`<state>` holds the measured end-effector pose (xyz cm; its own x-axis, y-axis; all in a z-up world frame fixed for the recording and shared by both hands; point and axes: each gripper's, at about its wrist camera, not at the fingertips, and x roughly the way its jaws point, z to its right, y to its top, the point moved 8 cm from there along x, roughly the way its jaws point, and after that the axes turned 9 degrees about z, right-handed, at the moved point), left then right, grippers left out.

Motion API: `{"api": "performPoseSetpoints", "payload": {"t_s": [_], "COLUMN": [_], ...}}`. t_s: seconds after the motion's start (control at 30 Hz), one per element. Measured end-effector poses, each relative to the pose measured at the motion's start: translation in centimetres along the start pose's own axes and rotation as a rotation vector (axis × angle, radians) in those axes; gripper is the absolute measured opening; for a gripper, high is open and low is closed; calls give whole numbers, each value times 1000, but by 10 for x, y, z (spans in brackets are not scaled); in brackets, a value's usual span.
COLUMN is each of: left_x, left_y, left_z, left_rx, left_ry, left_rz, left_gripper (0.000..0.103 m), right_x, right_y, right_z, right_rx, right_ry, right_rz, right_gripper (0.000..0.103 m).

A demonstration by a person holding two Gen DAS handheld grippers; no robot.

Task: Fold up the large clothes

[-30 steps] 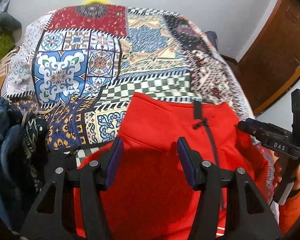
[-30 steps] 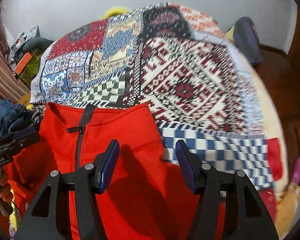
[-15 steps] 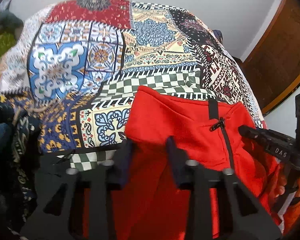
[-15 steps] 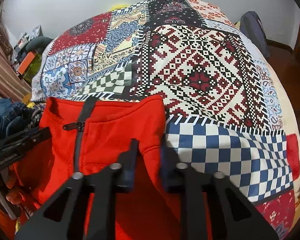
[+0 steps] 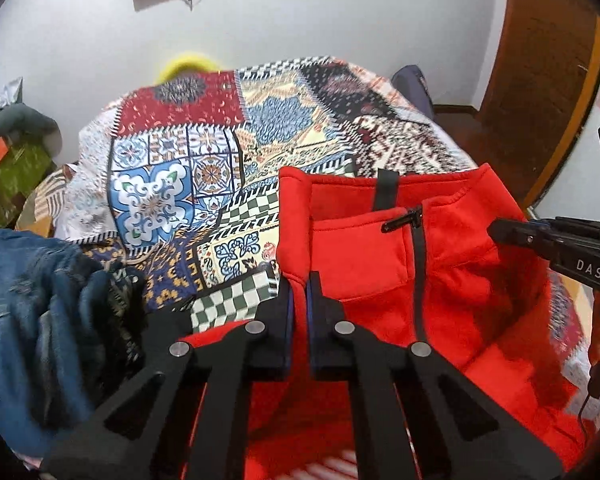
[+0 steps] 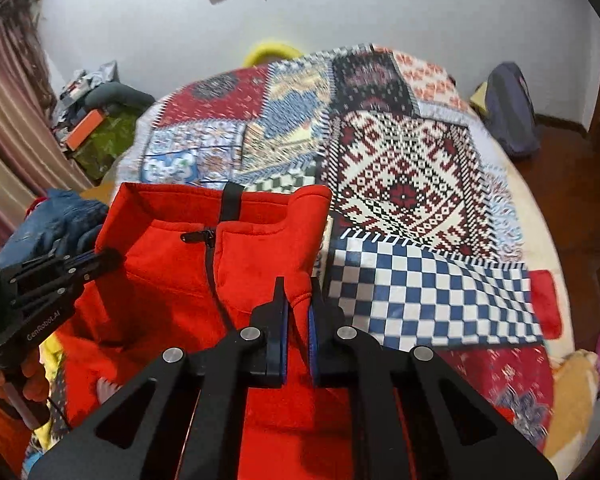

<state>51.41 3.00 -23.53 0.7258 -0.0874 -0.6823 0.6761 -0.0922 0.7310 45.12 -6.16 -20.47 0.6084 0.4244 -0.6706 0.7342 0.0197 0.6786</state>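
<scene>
A red fleece jacket [image 5: 360, 256] with a black zipper [image 5: 404, 220] lies collar-up on a patchwork bedspread [image 5: 180, 160]. My left gripper [image 5: 299, 280] pinches the jacket's left shoulder edge; its jaws are closing, with red fabric pressed between the pads. In the right wrist view the jacket [image 6: 252, 264] is raised at its other shoulder, where the jaws of my right gripper [image 6: 296, 288] are closing on the cloth. The collar edge hangs lifted between the two grippers. Each view shows the other gripper at the picture's side, held by a hand in an orange sleeve.
A heap of blue jeans [image 5: 28, 300] sits at the bed's left edge. The bedspread [image 6: 404, 184] stretches ahead to a white wall. A dark backpack [image 6: 508, 112] leans at the far right, beside a wooden door [image 5: 540, 60]. Boxes and clutter [image 6: 96, 120] stand far left.
Both grippers went from wide open above the jacket to shut on its shoulder edges. They then rose, lifting the collar end off the bedspread.
</scene>
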Motion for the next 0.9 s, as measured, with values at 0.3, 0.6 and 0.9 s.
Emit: {"api": "performPoseSetpoints", "payload": {"t_s": [0.3,0.6,0.9], "left_x": [-105,-159,-158], "left_y": [-24,-107,-199], "left_z": [11,39,49], "left_rx": [-21,-2,-42], "left_ry": [-94,-150,-174], "left_rz": [39,-14,-125], "left_gripper": [4,4,5], "right_x": [-75,-113,-115], "right_y": [-25,-93,-172], "right_z": [-25,-36,-27], "right_rx": [-55,-75,-21], "right_ry": [19,41,33], "right_rz": [33,-21,-109], "right_gripper": [7,7,7]}}
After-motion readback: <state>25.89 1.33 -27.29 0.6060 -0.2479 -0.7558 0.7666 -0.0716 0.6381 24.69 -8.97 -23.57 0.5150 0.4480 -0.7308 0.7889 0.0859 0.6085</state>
